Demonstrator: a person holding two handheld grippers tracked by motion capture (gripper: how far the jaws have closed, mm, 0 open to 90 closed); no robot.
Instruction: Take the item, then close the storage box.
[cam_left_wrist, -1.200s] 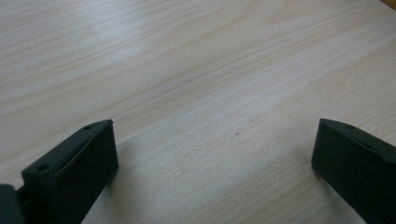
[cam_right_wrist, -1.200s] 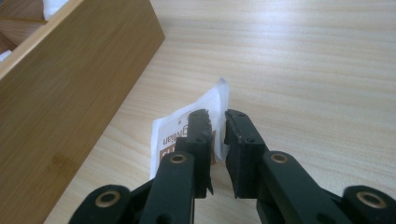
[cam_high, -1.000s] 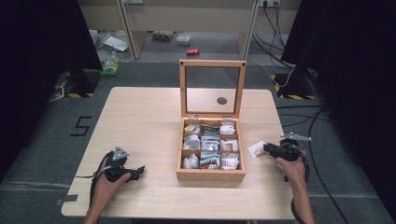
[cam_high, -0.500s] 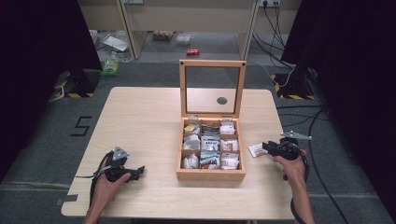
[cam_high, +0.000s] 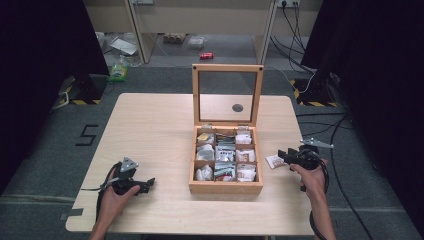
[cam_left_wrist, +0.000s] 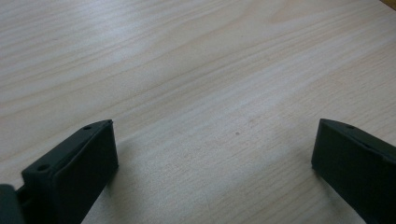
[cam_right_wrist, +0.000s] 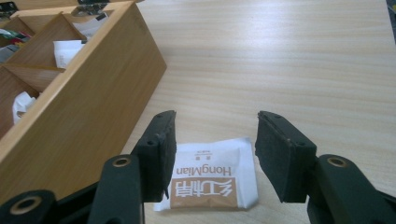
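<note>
A: From the high view, what's on the bench?

B: A wooden box with its lid standing up, compartments full of small packets. At three o'clock from the box, just beside it, a white sachet lies flat on the bench. The right tool sits at the sachet's edge; the left tool rests at nine o'clock from the box, well apart from it.

A: And the left gripper view?

B: Bare wood grain between two jaws spread wide. The left tool holds nothing.

A: The right gripper view?

B: The right tool stands open, jaws either side of the sachet, gripping nothing. The box wall runs off toward ten o'clock.

A: How would the sachet handle?

B: Light, thin and soft, I'd judge, probably slippery on the wood. Lying flat, it gives little to pinch; the nearest edge looks like the best hold.
</note>
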